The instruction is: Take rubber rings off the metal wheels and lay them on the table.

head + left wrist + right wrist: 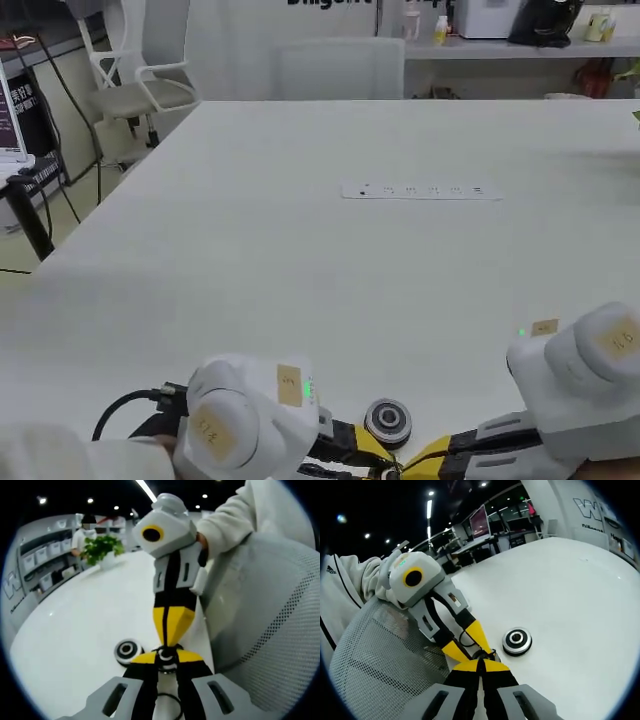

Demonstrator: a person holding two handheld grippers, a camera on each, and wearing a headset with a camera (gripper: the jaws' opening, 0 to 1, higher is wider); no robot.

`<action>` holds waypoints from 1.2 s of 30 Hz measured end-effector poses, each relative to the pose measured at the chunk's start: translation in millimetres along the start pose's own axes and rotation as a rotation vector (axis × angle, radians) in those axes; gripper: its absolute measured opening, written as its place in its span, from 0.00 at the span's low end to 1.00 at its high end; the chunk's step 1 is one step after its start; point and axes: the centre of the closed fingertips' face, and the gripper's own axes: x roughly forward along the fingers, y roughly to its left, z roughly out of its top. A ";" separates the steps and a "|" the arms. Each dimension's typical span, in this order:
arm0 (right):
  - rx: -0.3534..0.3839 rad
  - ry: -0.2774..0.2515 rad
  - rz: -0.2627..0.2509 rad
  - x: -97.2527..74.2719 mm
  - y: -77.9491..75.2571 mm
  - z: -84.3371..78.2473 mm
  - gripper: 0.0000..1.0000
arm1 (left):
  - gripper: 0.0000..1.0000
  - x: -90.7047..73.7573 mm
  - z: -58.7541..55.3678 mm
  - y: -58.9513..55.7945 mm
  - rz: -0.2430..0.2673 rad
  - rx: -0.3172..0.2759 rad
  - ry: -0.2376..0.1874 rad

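At the near edge of the desk the left hand-held gripper is clamping a small wheel, the right hand-held gripper is meeting it tip to tip with jaws together, and a second wheel is lying just beyond.

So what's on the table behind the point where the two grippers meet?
A metal wheel lies flat on the white table, apart from the jaws. Between the left gripper and right gripper sits a small wheel, mostly covered by them.
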 end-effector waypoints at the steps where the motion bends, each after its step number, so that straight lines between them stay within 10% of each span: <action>1: -0.008 0.018 -0.007 -1.2 -1.1 -1.6 0.00 | 0.14 0.1 0.0 0.1 0.000 0.000 0.000; 18: -0.003 0.001 -0.044 -8.4 -11.9 2.6 0.00 | 0.16 -2.8 5.3 -2.2 -0.003 0.010 0.041; 27: 0.016 -0.089 -0.102 -26.5 -22.6 23.4 0.00 | 0.29 -31.6 47.0 2.3 0.012 -0.035 -0.039; 36: 0.034 -0.188 -0.132 -43.5 -27.1 45.6 0.00 | 0.52 -63.3 61.7 -0.3 0.062 0.019 -0.031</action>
